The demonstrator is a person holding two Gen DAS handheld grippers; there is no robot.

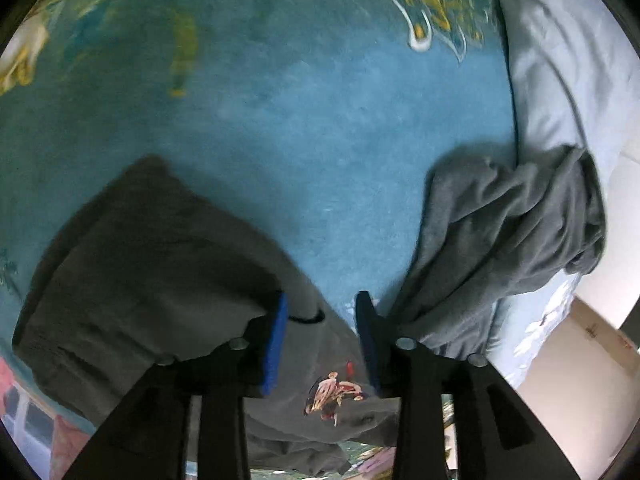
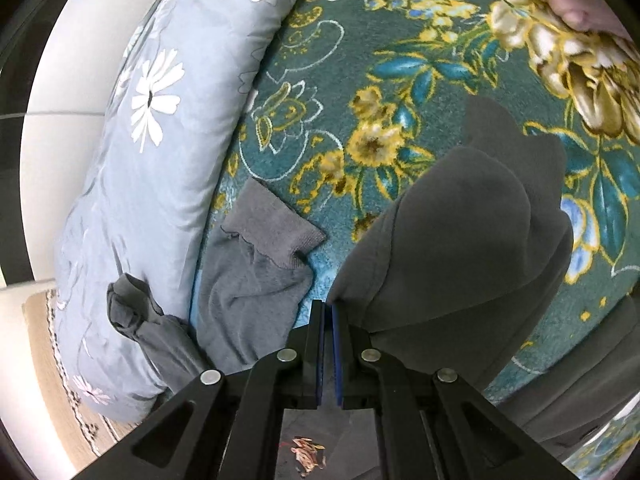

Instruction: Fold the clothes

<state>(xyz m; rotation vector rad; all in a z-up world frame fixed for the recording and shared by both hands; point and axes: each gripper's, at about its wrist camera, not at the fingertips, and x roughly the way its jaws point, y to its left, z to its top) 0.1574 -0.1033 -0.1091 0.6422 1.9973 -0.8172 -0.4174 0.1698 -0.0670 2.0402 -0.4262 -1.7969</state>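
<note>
Teal plush with yellow flowers covered the bed [image 1: 280,112] beneath us, and on it lay the dark grey garment [image 1: 152,264] we were folding, spread under our left gripper [image 1: 322,312] with a small printed figure [image 1: 332,394] showing near its lower edge; our left tongs stood partly apart, blue pads [image 1: 276,344] clear of the cloth, nothing pinched between them; to their right a second, lighter grey garment [image 1: 508,232] lay crumpled against the pale blue quilt [image 1: 560,80]. From the right wrist we saw our right gripper [image 2: 327,312] with its jaws drawn close, pads nearly meeting; a fold of the dark grey garment [image 2: 460,240] rose in a hump just beside the right-hand finger, touching its tip, though we could not tell whether any cloth was caught between the pads; the crumpled lighter garment [image 2: 256,272] lay to the left, one end bunched up onto the flowered quilt [image 2: 152,140]; pale floor [image 2: 24,360] showed beyond the quilt's edge.
</note>
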